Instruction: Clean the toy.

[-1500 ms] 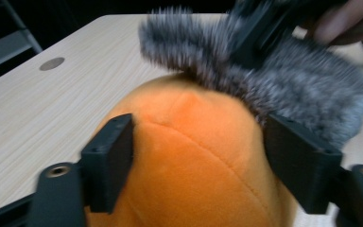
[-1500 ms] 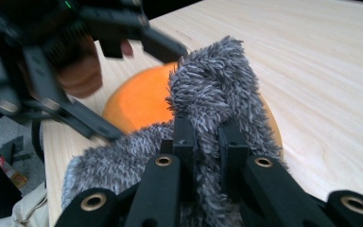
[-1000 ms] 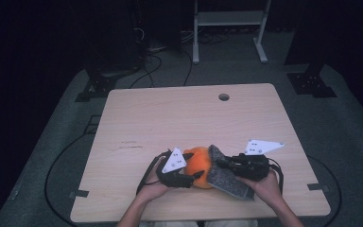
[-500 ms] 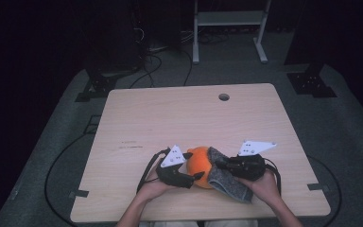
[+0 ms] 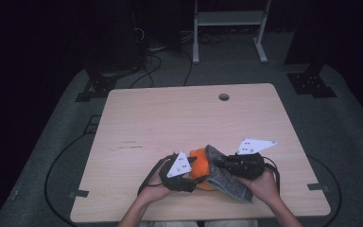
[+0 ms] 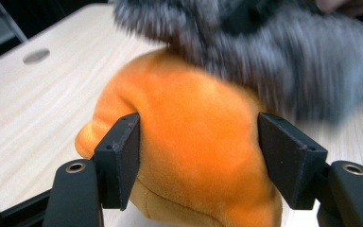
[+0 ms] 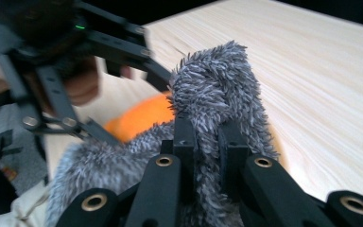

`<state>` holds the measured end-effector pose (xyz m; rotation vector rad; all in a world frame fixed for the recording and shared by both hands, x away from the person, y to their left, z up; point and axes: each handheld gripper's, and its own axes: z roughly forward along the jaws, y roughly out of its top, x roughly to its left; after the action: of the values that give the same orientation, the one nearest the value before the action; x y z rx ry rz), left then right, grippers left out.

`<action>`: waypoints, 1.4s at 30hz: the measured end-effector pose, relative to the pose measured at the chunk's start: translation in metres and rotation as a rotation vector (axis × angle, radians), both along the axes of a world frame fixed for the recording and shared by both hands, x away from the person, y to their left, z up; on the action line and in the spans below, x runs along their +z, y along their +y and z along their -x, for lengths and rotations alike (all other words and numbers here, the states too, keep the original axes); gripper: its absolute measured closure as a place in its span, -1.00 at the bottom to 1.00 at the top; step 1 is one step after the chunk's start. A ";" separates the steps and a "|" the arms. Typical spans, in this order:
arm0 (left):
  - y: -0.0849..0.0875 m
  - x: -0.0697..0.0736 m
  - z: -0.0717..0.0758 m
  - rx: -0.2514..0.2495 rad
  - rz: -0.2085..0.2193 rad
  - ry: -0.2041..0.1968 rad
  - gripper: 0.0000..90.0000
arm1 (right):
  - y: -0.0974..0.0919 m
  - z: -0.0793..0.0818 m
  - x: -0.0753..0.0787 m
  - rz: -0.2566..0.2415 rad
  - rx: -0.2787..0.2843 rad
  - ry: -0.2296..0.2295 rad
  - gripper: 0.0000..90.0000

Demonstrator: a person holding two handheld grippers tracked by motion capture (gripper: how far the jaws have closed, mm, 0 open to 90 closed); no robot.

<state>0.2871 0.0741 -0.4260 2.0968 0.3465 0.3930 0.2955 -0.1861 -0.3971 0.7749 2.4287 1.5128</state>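
An orange plush toy (image 5: 199, 163) lies near the table's front edge, and a grey fuzzy cloth (image 5: 222, 178) is draped over its right side. My left gripper (image 5: 196, 177) has the toy (image 6: 194, 142) between its jaws. They have just been closing, and both pads (image 6: 123, 156) press the toy's sides. My right gripper (image 5: 217, 163) comes in from the right, shut on a fold of the cloth (image 7: 217, 94). Its fingers (image 7: 184, 142) pinch the fold above the toy (image 7: 142, 118). A hand holds each gripper.
The wooden table (image 5: 170, 118) has a round hole (image 5: 223, 97) near its far edge. Cables trail from both grippers around the hands. Behind the table, on the dark floor, stand a white rack (image 5: 227, 28) and black stand feet (image 5: 312, 82).
Both hands stay almost where they were. The grey cloth has shifted slightly over the orange toy with the right gripper.
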 end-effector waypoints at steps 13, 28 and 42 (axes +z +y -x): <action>0.020 -0.003 -0.015 0.042 0.024 0.103 -0.39 | 0.003 0.000 -0.022 0.019 0.005 0.028 0.79; 0.023 -0.001 -0.026 0.052 0.027 0.195 -0.81 | 0.006 0.000 -0.025 0.018 0.051 0.056 0.79; 0.003 -0.003 -0.012 0.038 0.086 -0.096 -0.15 | -0.012 -0.002 -0.014 -0.069 -0.015 0.022 0.79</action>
<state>0.2995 0.0775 -0.4291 1.9825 0.3414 0.4907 0.2980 -0.1983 -0.4109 0.8245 2.3923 1.5979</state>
